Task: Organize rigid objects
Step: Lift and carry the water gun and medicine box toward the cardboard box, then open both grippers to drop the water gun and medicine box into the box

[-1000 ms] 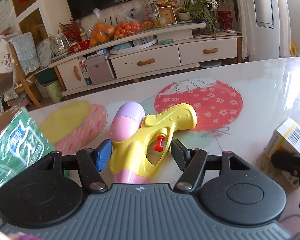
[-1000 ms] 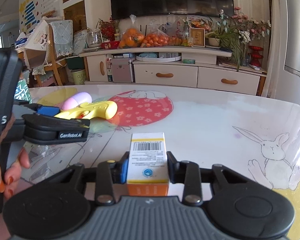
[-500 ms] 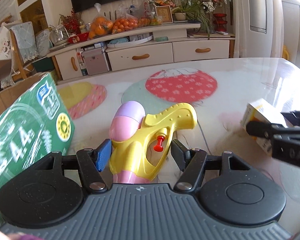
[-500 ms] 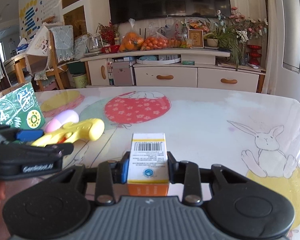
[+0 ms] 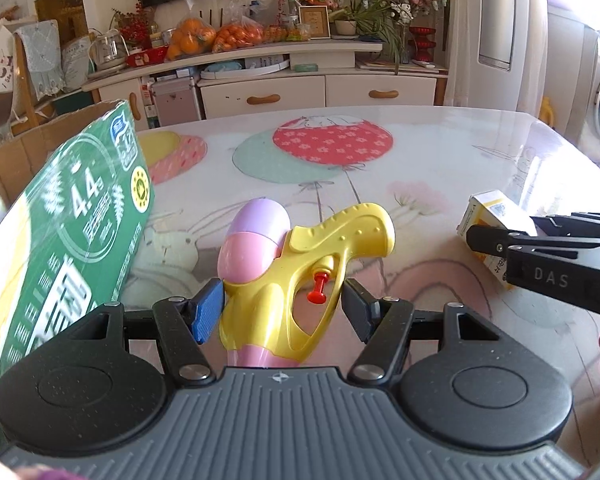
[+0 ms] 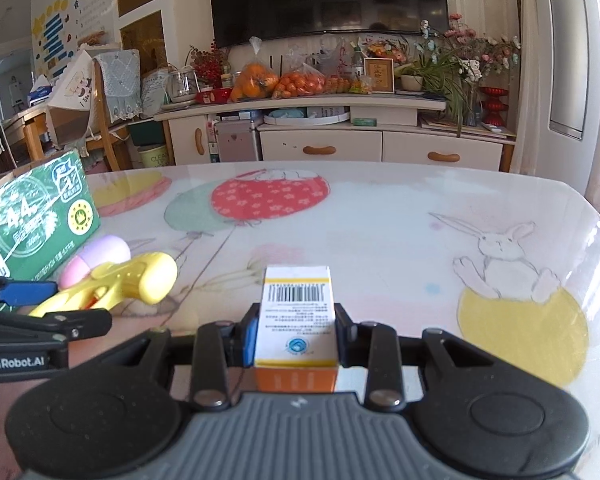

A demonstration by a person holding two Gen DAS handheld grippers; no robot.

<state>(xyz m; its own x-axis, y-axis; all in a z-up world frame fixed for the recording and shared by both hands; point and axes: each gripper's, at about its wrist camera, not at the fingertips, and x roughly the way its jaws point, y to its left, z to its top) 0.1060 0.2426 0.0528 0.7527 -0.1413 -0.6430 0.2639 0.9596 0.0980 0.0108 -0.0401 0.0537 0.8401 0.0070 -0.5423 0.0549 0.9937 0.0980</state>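
Note:
A toy water gun (image 5: 300,264), yellow with a pink and lilac tank and a red trigger, hangs over the table with my left gripper (image 5: 282,306) shut on its body. In the right wrist view the water gun (image 6: 120,276) and left gripper (image 6: 60,306) show at the lower left. My right gripper (image 6: 298,332) is shut on a small white, yellow and orange box (image 6: 296,312) with a barcode on top. The left wrist view shows that small box (image 5: 488,212) and the right gripper (image 5: 540,240) at the right edge.
A large green printed carton (image 5: 72,232) stands on the table's left side, close to the water gun; the same carton (image 6: 32,220) shows in the right wrist view. The glossy table (image 6: 380,220) has balloon and rabbit pictures. A cabinet with bagged oranges (image 6: 256,80) lies beyond.
Both grippers have drawn back over the table with their loads, so the balloon pictures look farther off. The green carton now stands fuller at the left. Neither grip has changed.

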